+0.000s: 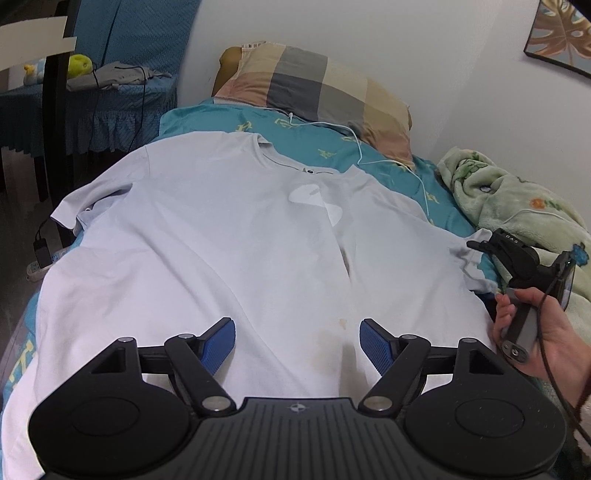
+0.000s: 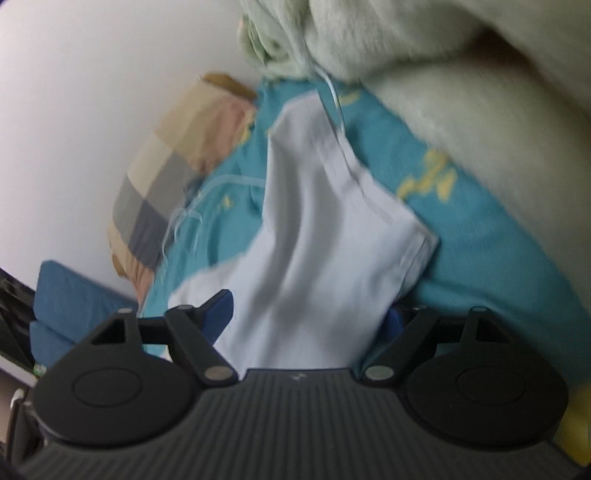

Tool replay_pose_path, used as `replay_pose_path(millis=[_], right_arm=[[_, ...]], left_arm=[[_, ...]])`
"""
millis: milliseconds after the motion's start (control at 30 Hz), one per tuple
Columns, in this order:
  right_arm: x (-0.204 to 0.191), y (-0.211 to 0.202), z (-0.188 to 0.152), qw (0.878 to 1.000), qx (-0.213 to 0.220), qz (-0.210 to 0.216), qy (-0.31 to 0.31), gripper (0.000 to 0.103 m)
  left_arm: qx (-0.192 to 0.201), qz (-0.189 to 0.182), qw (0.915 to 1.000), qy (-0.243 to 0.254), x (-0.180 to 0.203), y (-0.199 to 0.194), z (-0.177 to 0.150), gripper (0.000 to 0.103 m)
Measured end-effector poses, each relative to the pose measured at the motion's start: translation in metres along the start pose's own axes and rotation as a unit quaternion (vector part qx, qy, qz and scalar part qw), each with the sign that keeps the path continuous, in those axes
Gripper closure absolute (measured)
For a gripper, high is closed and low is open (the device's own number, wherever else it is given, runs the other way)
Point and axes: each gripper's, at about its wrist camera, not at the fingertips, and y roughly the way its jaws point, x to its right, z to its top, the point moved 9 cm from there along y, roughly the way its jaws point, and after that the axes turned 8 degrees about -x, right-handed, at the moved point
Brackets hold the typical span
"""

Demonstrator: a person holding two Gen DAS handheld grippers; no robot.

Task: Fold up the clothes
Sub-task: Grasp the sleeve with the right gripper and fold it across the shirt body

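T-shirt point(image 1: 229, 236), pale and face-down-flat, lies spread on the bed point(image 1: 373, 147), its long axis running from the hem near the left gripper point(image 1: 297, 341) up to the collar by the pillow point(image 1: 317, 88). The right sleeve point(image 2: 332, 221) extends straight ahead of the right gripper point(image 2: 310, 317), the nearer one; both grippers stand apart, clamping nothing.

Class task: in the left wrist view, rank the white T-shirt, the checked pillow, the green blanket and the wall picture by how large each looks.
1. white T-shirt, by far.
2. checked pillow and green blanket: too alike to rank, and the frame edge cuts the blanket.
3. wall picture, also cut off.
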Motion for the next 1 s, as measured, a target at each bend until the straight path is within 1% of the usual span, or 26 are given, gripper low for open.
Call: replay_pose_path(millis=[133, 233, 267, 300, 333, 367, 400, 467, 533, 633, 700, 767, 800, 900, 1000], right_arm=[[-0.007, 0.013, 0.024, 0.999, 0.047, 0.015, -0.023, 0.020], [-0.007, 0.028, 0.026, 0.997, 0.049, -0.016, -0.052, 0.021], [-0.007, 0.033, 0.026, 0.996, 0.049, -0.028, -0.063, 0.029], [-0.007, 0.037, 0.025, 0.995, 0.047, -0.036, -0.074, 0.041], [-0.007, 0.039, 0.025, 0.995, 0.043, -0.043, -0.081, 0.049], [-0.007, 0.039, 0.025, 0.994, 0.038, -0.049, -0.084, 0.077], [-0.008, 0.039, 0.025, 0.994, 0.034, -0.056, -0.091, 0.091], [-0.019, 0.035, 0.026, 0.989, 0.038, -0.076, -0.121, 0.092], [-0.043, 0.027, 0.029, 0.984, 0.051, -0.083, -0.152, 0.092], [-0.092, 0.015, 0.028, 0.974, 0.072, -0.083, -0.196, 0.093], [-0.133, 0.007, 0.018, 0.961, 0.089, -0.084, -0.246, 0.093], [-0.172, 0.000, -0.001, 0.943, 0.105, -0.085, -0.303, 0.093], [-0.188, 0.000, -0.012, 0.936, 0.107, -0.083, -0.325, 0.093], [-0.225, 0.015, -0.059, 0.920, 0.082, -0.072, -0.376, 0.092], [-0.242, 0.043, -0.116, 0.899, 0.043, -0.072, -0.430, 0.091]], left_arm=[[-0.002, -0.012, 0.9999, -0.002, -0.001, 0.004, 0.000, 0.027], [0.001, -0.016, 0.9999, 0.003, 0.000, 0.007, 0.002, 0.027], [0.002, -0.015, 0.9999, 0.004, 0.000, 0.009, 0.003, 0.026], [0.002, -0.015, 0.9999, 0.005, -0.001, 0.011, 0.003, 0.027], [0.001, -0.014, 0.9999, 0.005, -0.001, 0.013, 0.004, 0.026], [0.000, -0.014, 0.9999, 0.004, -0.002, 0.015, 0.004, 0.027], [0.000, -0.012, 0.9999, 0.003, -0.003, 0.016, 0.005, 0.027], [0.003, -0.011, 0.9999, -0.003, -0.005, 0.015, 0.009, 0.027], [0.014, -0.019, 0.9996, -0.018, -0.009, 0.008, 0.014, 0.027], [0.036, -0.021, 0.9986, -0.032, -0.013, -0.008, 0.023, 0.027], [0.050, -0.018, 0.9980, -0.035, -0.016, -0.019, 0.029, 0.027], [0.065, -0.014, 0.9971, -0.037, -0.019, -0.031, 0.033, 0.027], [0.071, -0.012, 0.9966, -0.039, -0.021, -0.035, 0.036, 0.027], [0.084, -0.012, 0.9951, -0.051, -0.028, -0.047, 0.041, 0.027], [0.094, -0.008, 0.9938, -0.059, -0.038, -0.055, 0.043, 0.027]])
